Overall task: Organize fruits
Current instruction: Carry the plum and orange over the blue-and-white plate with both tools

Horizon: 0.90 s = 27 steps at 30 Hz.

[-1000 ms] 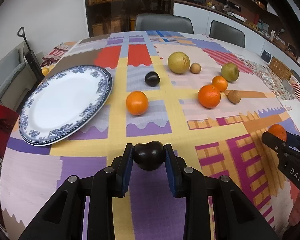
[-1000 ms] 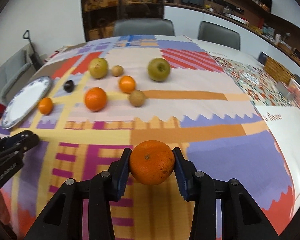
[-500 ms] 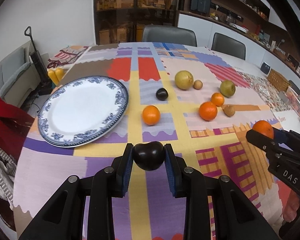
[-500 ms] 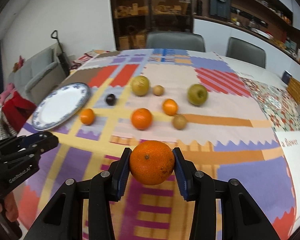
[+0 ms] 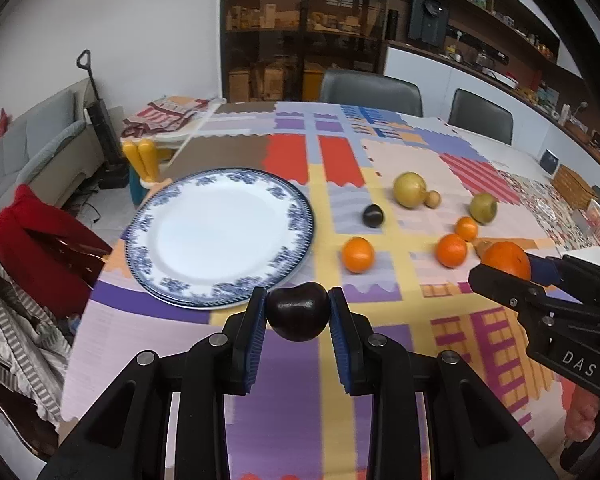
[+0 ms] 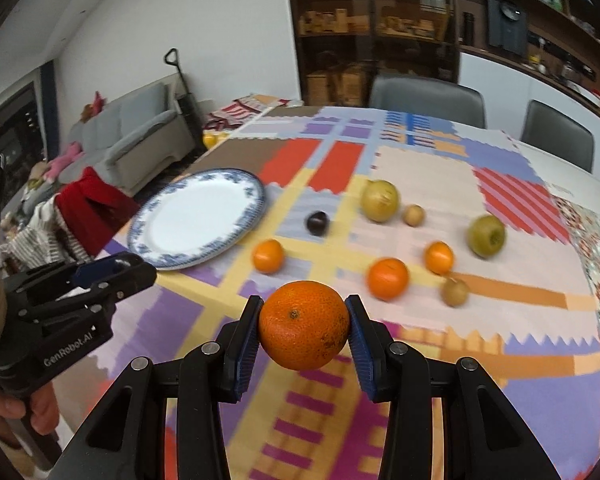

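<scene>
The left hand-held gripper [image 5: 298,312] pinches a plum [image 5: 297,311], the right hand-held gripper [image 6: 303,326] an orange [image 6: 303,326], both above the table [image 5: 276,392]. Lower each gently onto the empty plate [image 5: 220,236], apart from each other, and release only when it rests.

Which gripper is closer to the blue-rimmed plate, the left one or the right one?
Left. The left gripper, holding a dark plum, is just short of the plate's near rim. The right gripper, holding an orange, is farther to the plate's right.

Left gripper [image 5: 298,312] clamps a dark plum [image 5: 297,312] near the plate [image 5: 220,236].
</scene>
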Tool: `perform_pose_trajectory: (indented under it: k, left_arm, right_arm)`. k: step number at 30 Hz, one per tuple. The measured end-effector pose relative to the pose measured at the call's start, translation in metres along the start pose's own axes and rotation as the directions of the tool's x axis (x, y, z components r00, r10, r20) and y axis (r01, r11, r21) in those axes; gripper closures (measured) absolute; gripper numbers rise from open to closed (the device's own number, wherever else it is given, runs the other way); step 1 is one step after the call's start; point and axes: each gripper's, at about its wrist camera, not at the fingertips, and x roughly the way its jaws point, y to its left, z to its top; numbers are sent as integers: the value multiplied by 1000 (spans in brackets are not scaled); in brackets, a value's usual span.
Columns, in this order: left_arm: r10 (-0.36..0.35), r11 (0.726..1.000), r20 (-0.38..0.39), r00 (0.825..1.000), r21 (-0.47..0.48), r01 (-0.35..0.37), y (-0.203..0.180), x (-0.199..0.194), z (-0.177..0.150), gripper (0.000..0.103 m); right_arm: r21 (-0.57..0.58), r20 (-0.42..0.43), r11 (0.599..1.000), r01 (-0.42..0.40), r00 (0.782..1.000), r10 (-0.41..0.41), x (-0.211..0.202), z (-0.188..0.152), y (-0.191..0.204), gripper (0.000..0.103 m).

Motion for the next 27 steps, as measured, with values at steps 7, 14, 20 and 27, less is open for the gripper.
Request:
perform_pose_trajectory:
  k: [7, 14, 20, 27]
  left_arm:
    - [51, 999, -2, 999, -6, -51, 30, 8, 4, 73]
    - [80, 997, -8, 997, 9, -80, 57, 25, 12, 73]
    - [74, 997, -19, 997, 15, -74, 78, 46, 22, 73]
    - [58, 998, -48, 997, 22, -57, 97, 72, 30, 73]
  right_arm:
    - [-41, -27, 997, -68, 997, 67, 28, 23, 24, 61]
    - [-83, -67, 990, -118, 991, 112, 65, 44, 51, 61]
    - [-117, -91, 982, -146, 987, 136, 98, 62, 72, 61]
    - [-134, -127, 977, -163, 981, 146, 132, 76, 86, 61]
